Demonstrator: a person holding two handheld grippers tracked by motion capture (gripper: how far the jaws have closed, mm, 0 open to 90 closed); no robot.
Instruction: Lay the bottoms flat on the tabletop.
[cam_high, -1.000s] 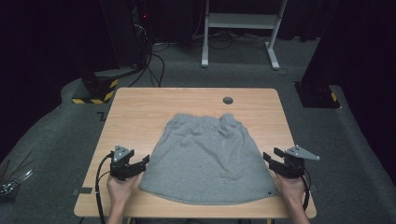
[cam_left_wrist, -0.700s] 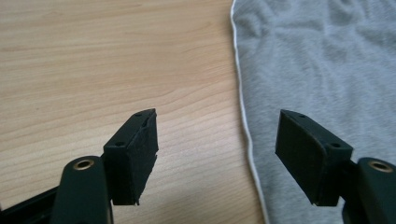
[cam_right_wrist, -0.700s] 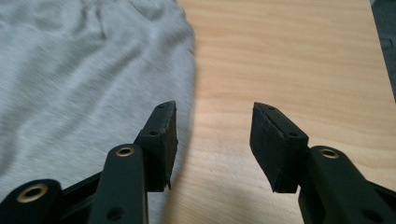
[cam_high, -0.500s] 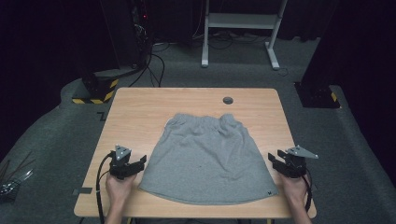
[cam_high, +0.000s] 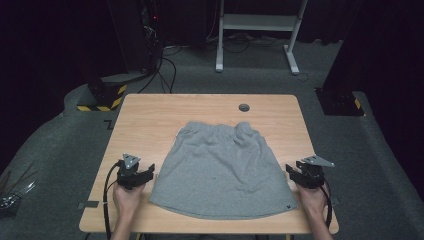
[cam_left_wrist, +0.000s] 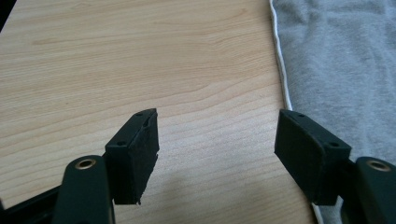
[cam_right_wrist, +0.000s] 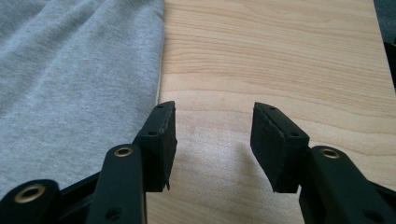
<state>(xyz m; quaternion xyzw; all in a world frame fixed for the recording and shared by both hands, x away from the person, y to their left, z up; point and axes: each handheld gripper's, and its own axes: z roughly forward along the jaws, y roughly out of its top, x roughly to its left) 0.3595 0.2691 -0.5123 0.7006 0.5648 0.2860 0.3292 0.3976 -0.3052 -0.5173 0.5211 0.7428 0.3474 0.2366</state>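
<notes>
The left tongs (cam_left_wrist: 217, 154) are seen spread wide with nothing between the jaws, held low over bare wood just beside the white-stitched side edge of the grey skirt (cam_left_wrist: 345, 70). The right tongs (cam_right_wrist: 212, 144) are likewise spread and empty, hovering just off the garment's opposite side edge, with one jaw set almost at the seam line. In the high view, the left tongs (cam_high: 145, 175) and the right tongs (cam_high: 295, 172) are found flanking the lower corners of the skirt (cam_high: 222, 167), which is laid flat in the middle of the wooden desk (cam_high: 150, 120), its elastic waistband turned toward the far edge and its wide hem toward the person. A small round grommet (cam_high: 244, 107) is set in the desk beyond the waistband. Since the fabric lies flush on the wood, it is judged that a closing jaw could slide over the edge and shut on nothing, or catch just one layer, so that the skirt would open or bunch when lifted. Uneven pinches on the two sides would likely drag the hem askew, and a pull made too near the front edge could draw the garment off the desk.
</notes>
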